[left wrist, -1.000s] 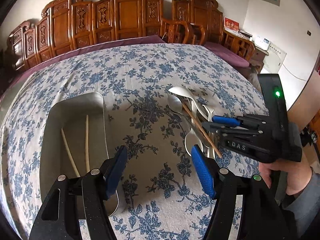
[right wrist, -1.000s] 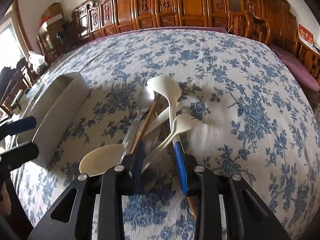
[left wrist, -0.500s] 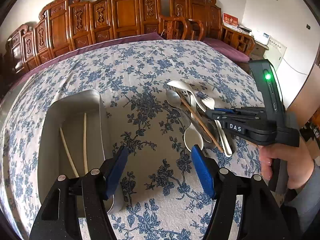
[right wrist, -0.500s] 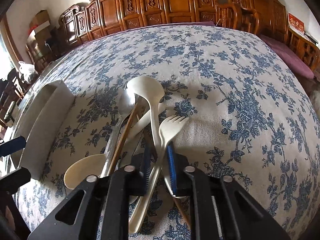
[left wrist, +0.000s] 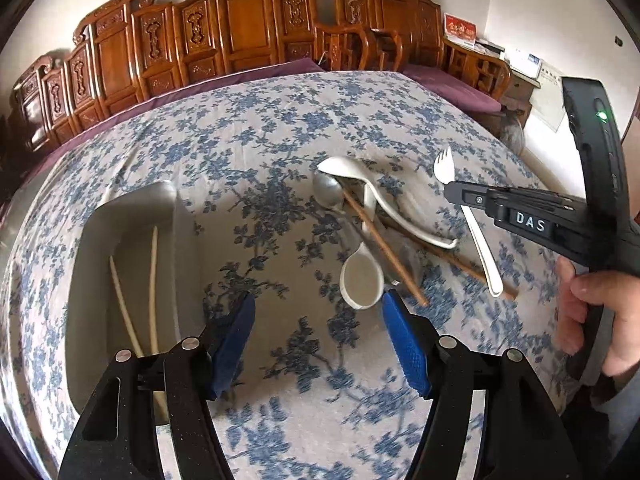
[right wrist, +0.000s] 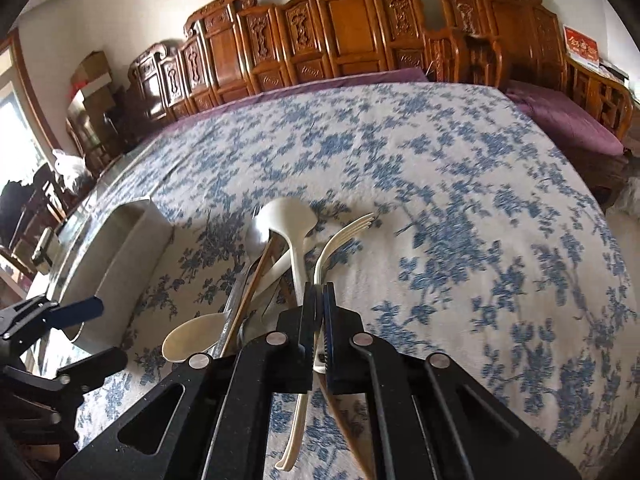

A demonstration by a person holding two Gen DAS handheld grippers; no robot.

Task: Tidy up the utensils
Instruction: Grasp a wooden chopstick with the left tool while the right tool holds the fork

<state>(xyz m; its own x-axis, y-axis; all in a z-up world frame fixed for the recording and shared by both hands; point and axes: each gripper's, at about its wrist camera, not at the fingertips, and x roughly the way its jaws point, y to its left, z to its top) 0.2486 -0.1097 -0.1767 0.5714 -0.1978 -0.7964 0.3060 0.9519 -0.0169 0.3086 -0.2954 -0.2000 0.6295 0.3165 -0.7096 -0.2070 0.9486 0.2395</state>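
My right gripper [right wrist: 319, 292] has its jaws closing the last bit, and the pads press on the handle of a white plastic fork [right wrist: 344, 236]. In the left wrist view the fork [left wrist: 443, 166] hangs from that gripper [left wrist: 450, 193], raised beside the pile. On the cloth, the pile holds a white ladle [left wrist: 352, 168], a metal spoon [left wrist: 328, 193], a white spoon [left wrist: 362, 280] and brown chopsticks [left wrist: 384, 244]. A metal tray [left wrist: 132, 200] at the left holds two pale chopsticks [left wrist: 152, 272]. My left gripper [left wrist: 317, 300] hovers open between the tray and the pile, holding nothing.
The table wears a blue-flowered cloth [left wrist: 280, 128]. Carved wooden chairs [left wrist: 240, 24] line the far side, with purple cushions [right wrist: 560, 116] at the right. A person's hand [left wrist: 592, 312] grips the right tool. My left gripper [right wrist: 112, 330] shows at the left edge, near the tray [right wrist: 132, 240].
The right gripper's jaws came together on the white fork and lifted it up and to the right, out of the pile. The left gripper stayed open and drifted slightly.
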